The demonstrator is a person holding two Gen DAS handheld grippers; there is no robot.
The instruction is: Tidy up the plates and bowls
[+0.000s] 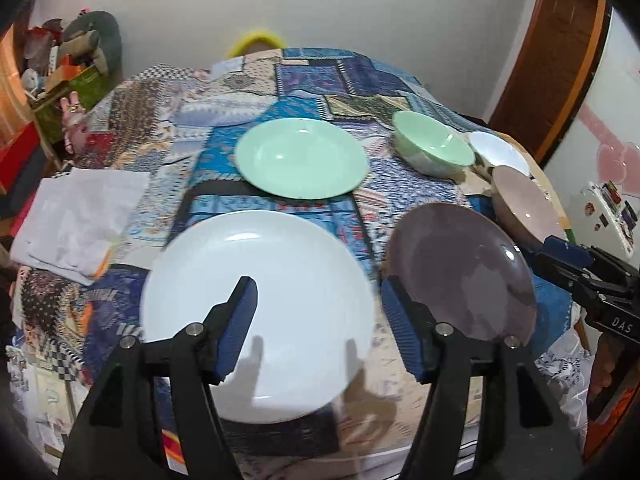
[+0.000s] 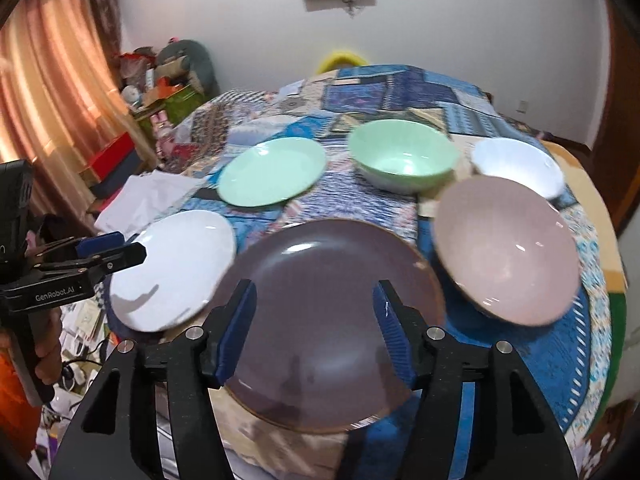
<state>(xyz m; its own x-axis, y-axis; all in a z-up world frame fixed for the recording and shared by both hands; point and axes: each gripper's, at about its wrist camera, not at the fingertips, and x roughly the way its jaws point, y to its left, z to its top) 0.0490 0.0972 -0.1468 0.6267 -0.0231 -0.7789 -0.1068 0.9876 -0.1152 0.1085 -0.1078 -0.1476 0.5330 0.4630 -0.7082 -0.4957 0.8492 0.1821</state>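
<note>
Patchwork tablecloth [image 1: 304,76] — plates, bowls — white wall [image 1: 400,8] behind

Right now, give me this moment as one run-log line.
left gripper: open, over white plate | right gripper: open, over brown plate | green plate, three bowls untouched | nothing stacked

Three plates: white [image 1: 260,312], mauve [image 2: 332,320], green [image 1: 302,158]. Three bowls behind: green [image 2: 402,160], white [image 2: 518,166], pink [image 2: 506,248], tilted.

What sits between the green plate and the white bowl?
The green bowl sits between the green plate and the white bowl, clearest in the right wrist view.
</note>
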